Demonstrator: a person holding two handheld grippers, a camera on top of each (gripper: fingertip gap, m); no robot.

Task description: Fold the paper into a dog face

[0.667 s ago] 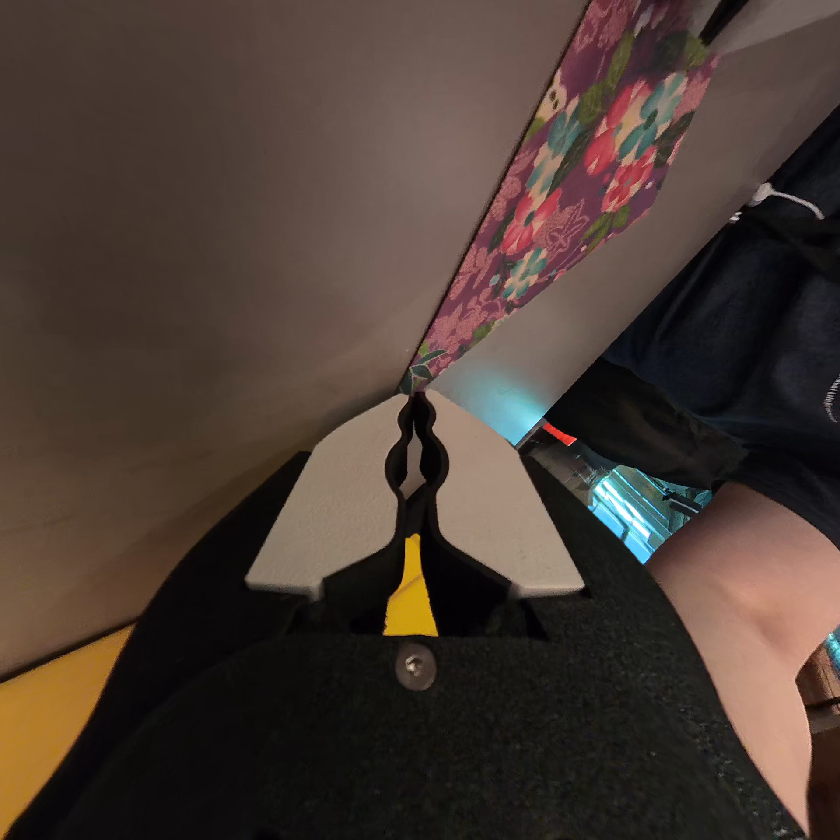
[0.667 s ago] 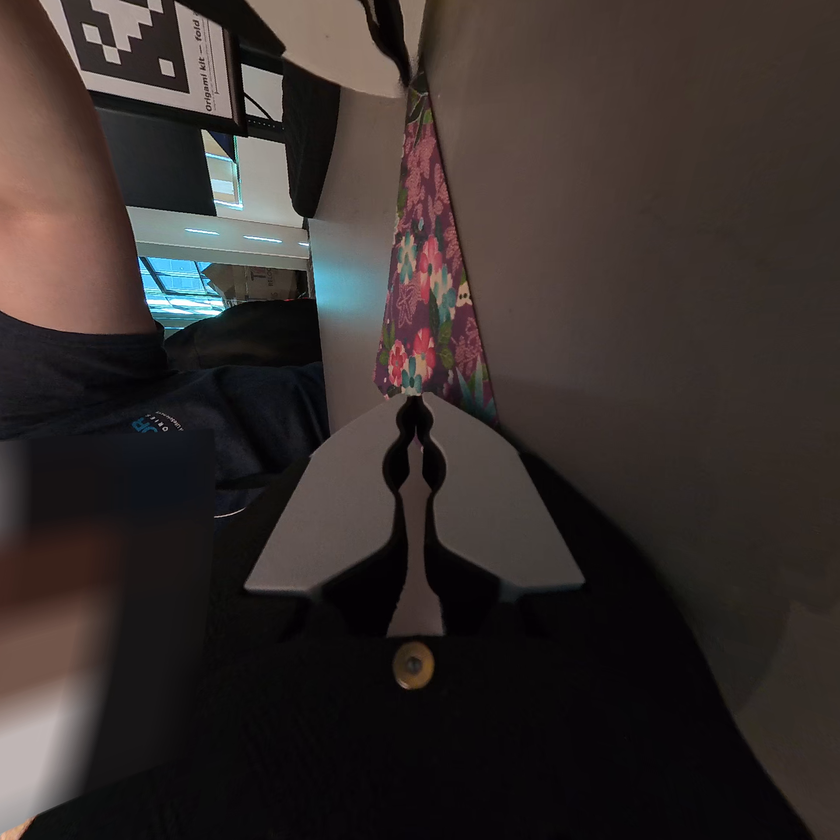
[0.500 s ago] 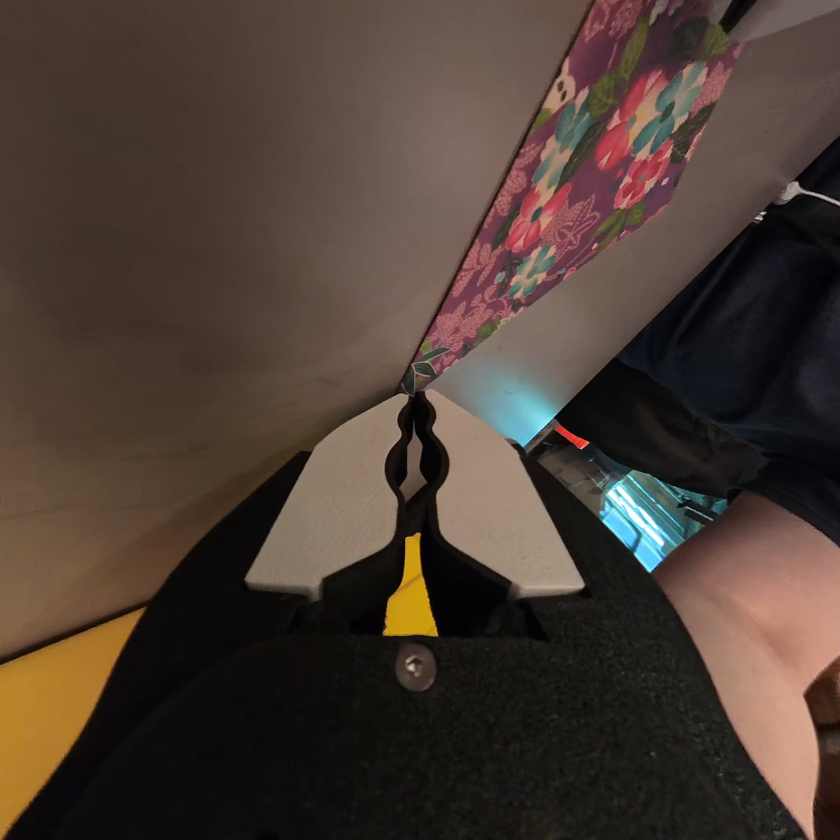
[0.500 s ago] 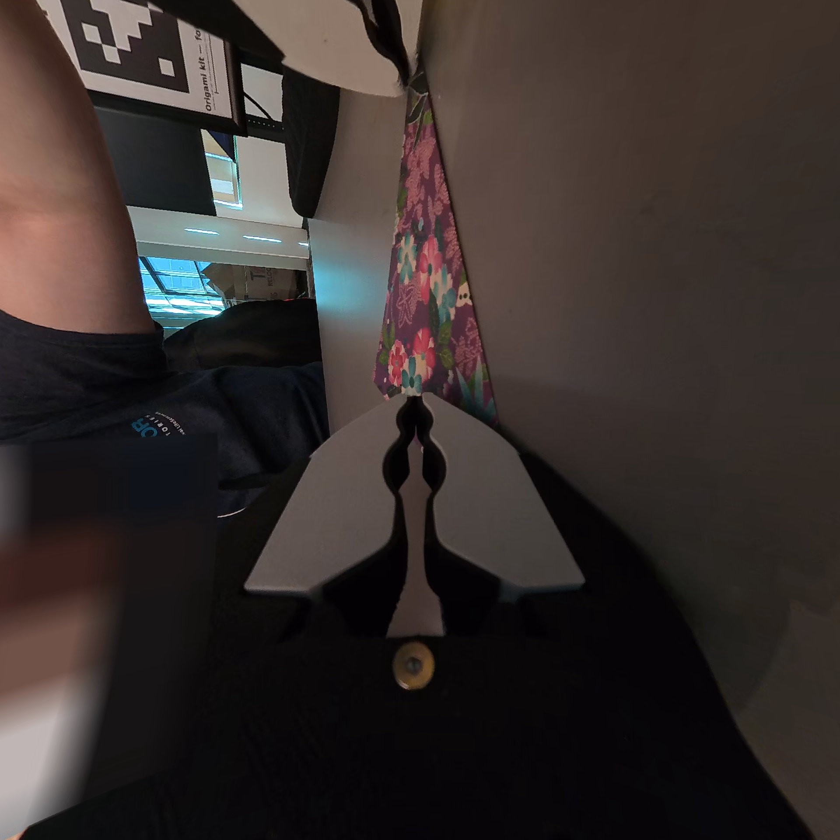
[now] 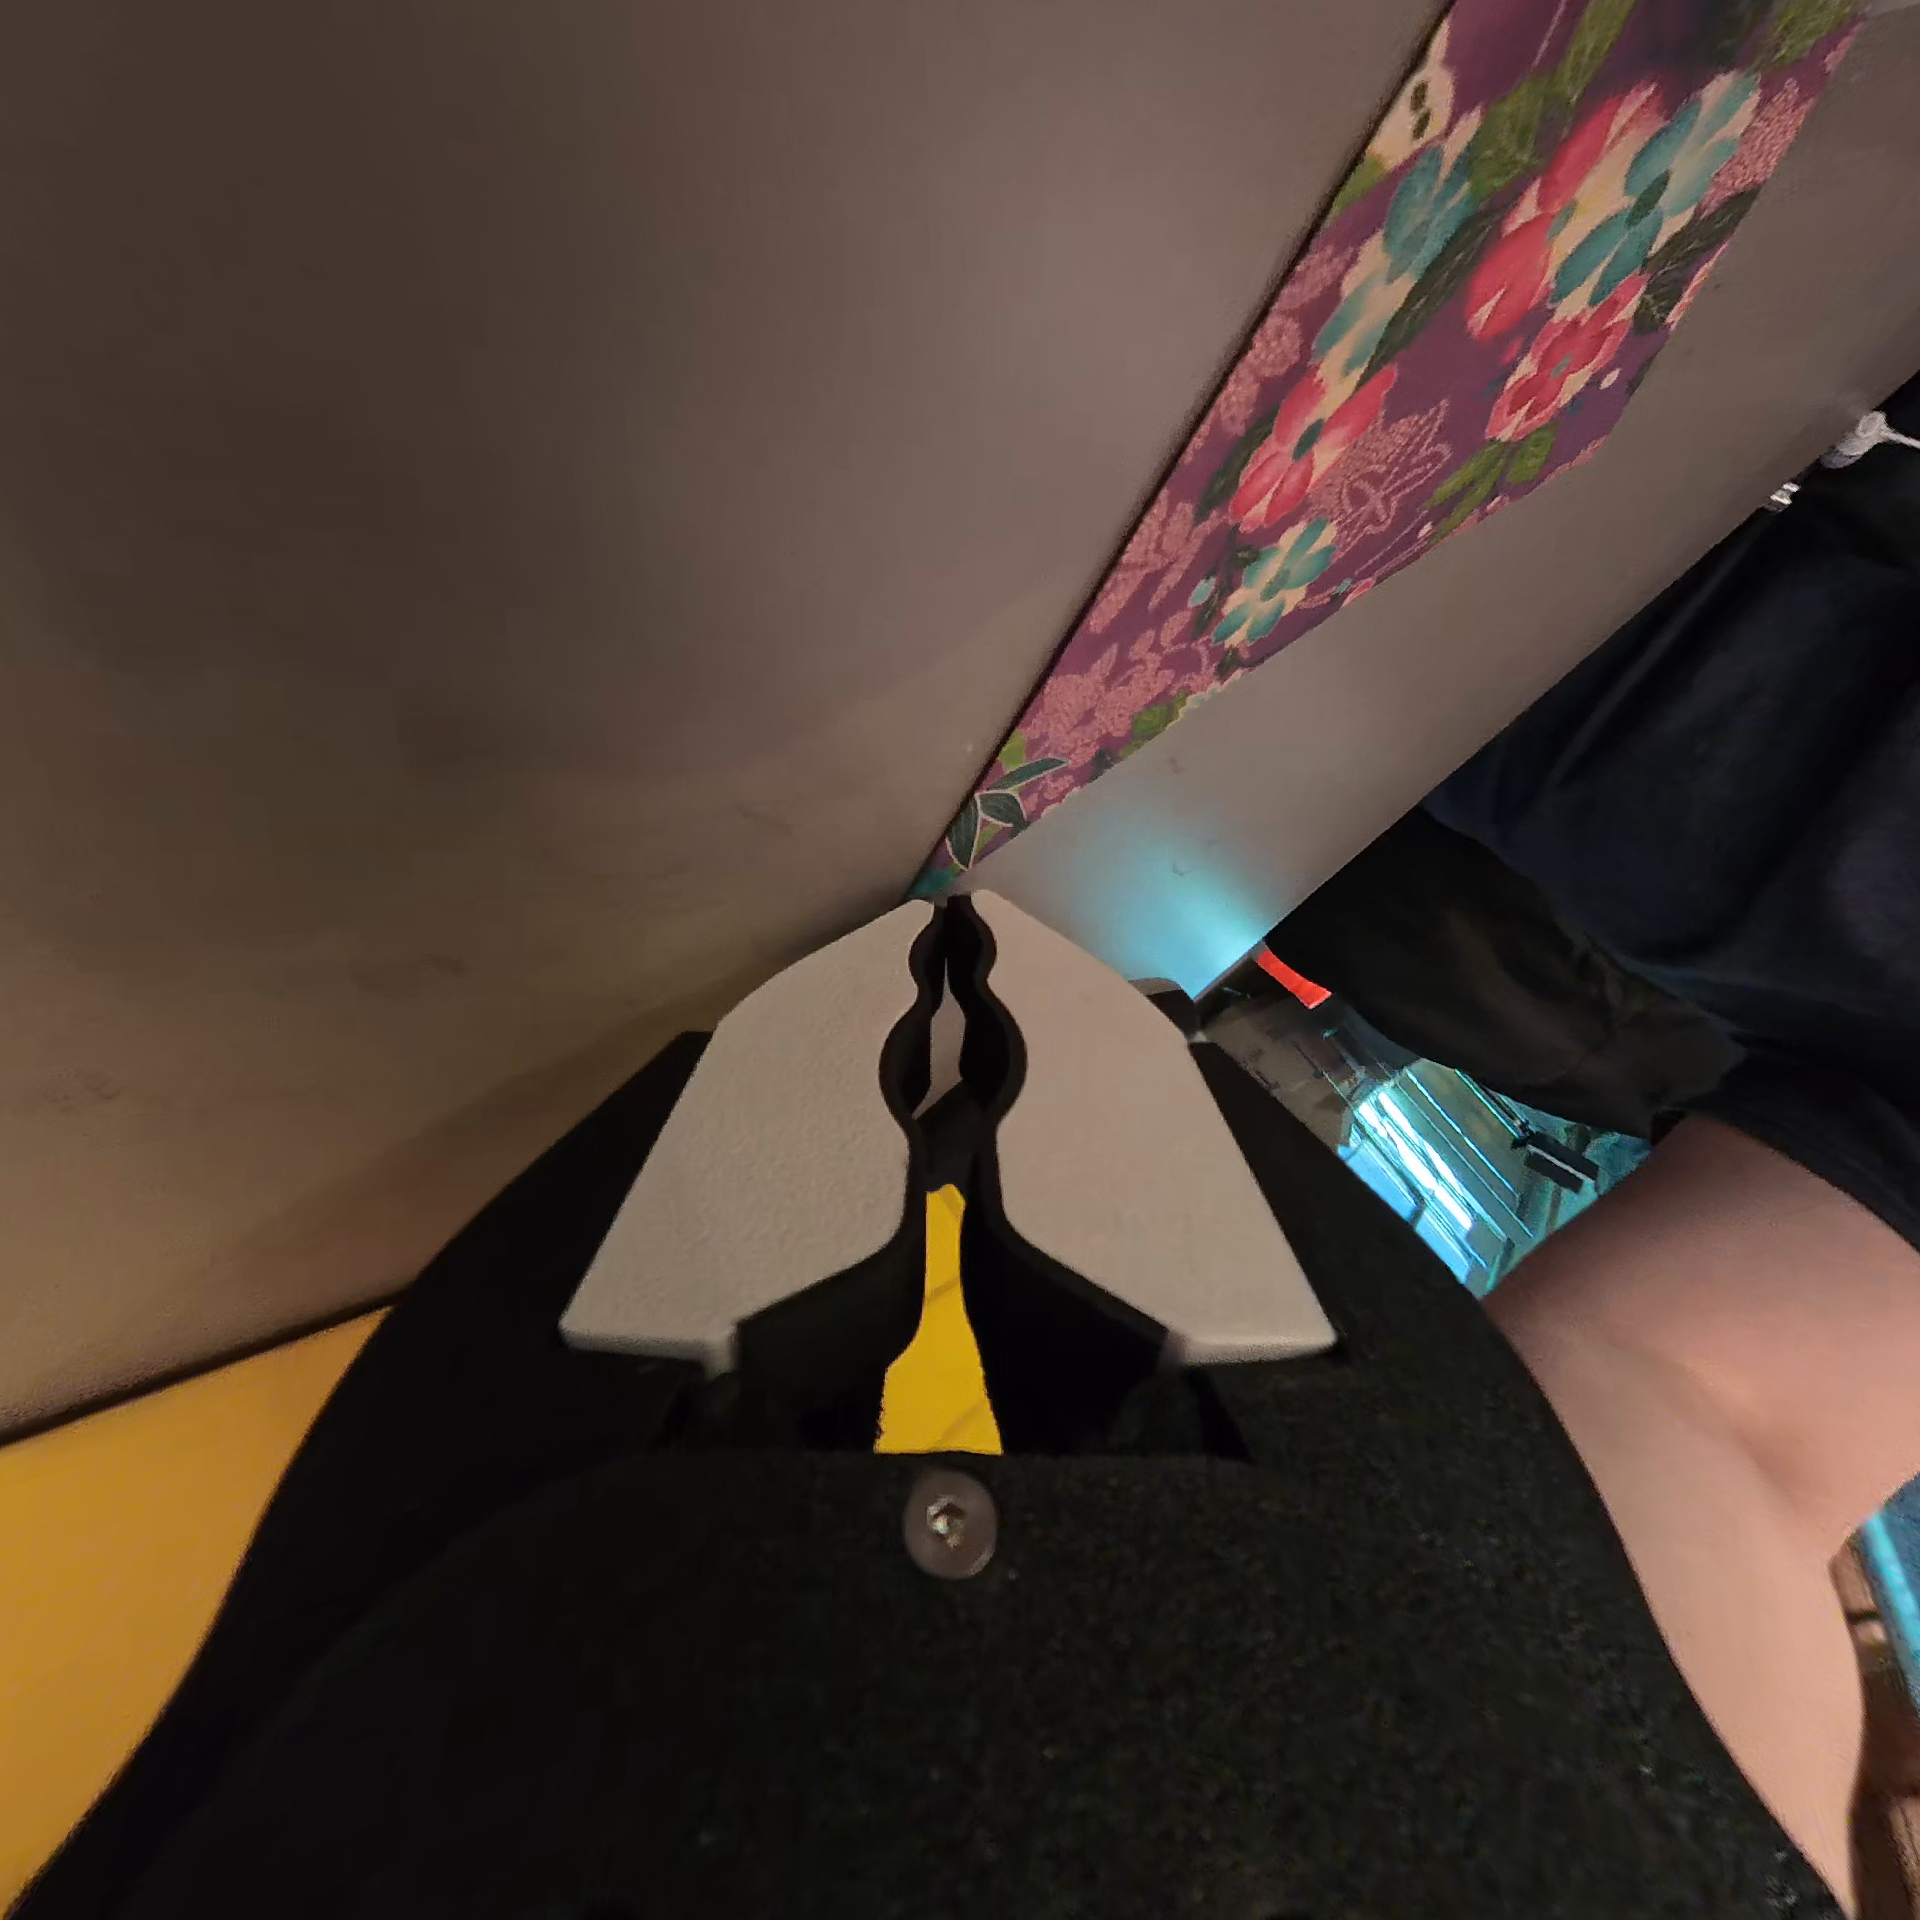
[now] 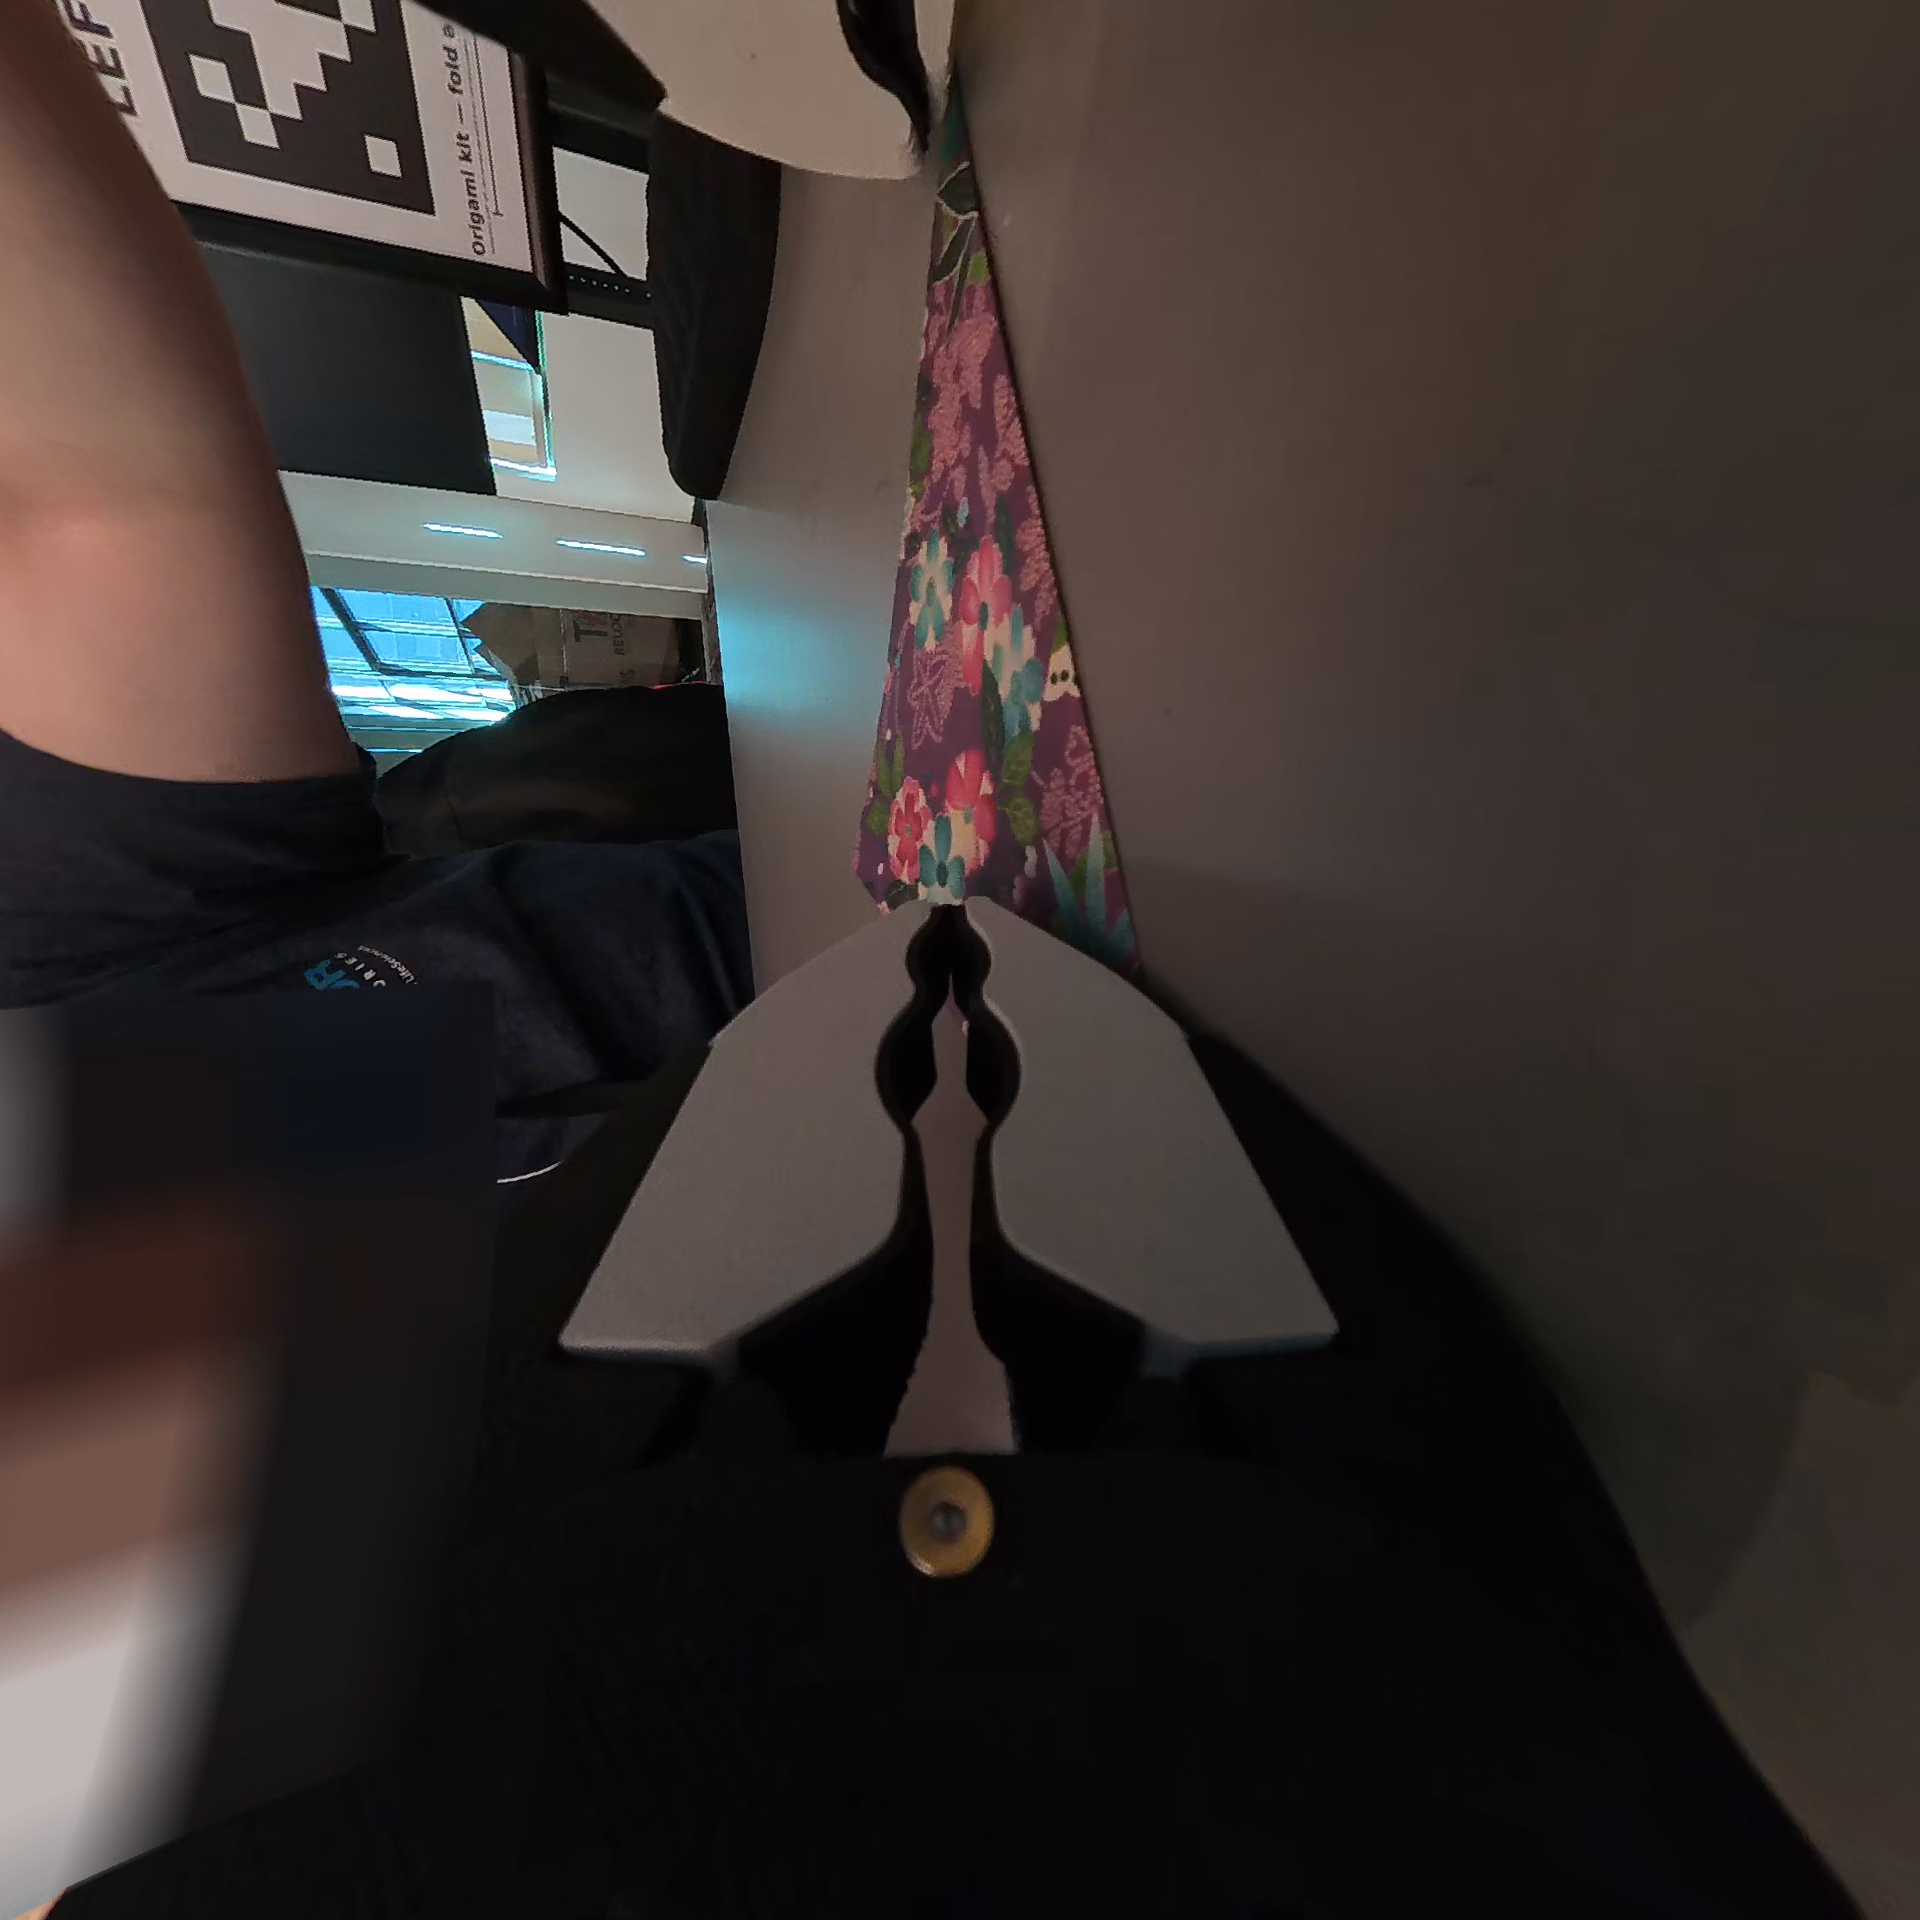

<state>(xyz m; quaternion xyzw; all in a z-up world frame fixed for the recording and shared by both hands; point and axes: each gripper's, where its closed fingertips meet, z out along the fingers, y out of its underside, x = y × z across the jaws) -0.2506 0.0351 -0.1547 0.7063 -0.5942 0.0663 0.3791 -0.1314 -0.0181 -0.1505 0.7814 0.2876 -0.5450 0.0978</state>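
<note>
The paper has a purple floral side (image 5: 1455, 416) and a plain pale side (image 5: 520, 520). My left gripper (image 5: 951, 906) is shut on one pointed corner of it. My right gripper (image 6: 951, 914) is shut on another corner. The floral side (image 6: 977, 675) shows there as a narrow strip running up from the fingertips, beside the wide plain side (image 6: 1455, 727). The paper stretches between the two grippers. The left gripper's pale fingers (image 6: 790, 114) show at the far end of the strip, at the top of the right wrist view. Most of the paper's shape is hidden by its own plain side.
A pale table surface (image 5: 1299, 790) lies beside the paper, with a cyan reflection on it. The person's dark clothing (image 5: 1714, 831) and bare arm (image 5: 1714, 1403) are close on the right. A card with a black-and-white marker (image 6: 301, 104) and an arm (image 6: 125, 468) are at the upper left. A yellow surface (image 5: 104, 1558) is at the lower left.
In the left wrist view the floral strip has slid slightly toward the upper right. Both grippers stay shut on the paper's corners. The right wrist view is nearly unchanged.
</note>
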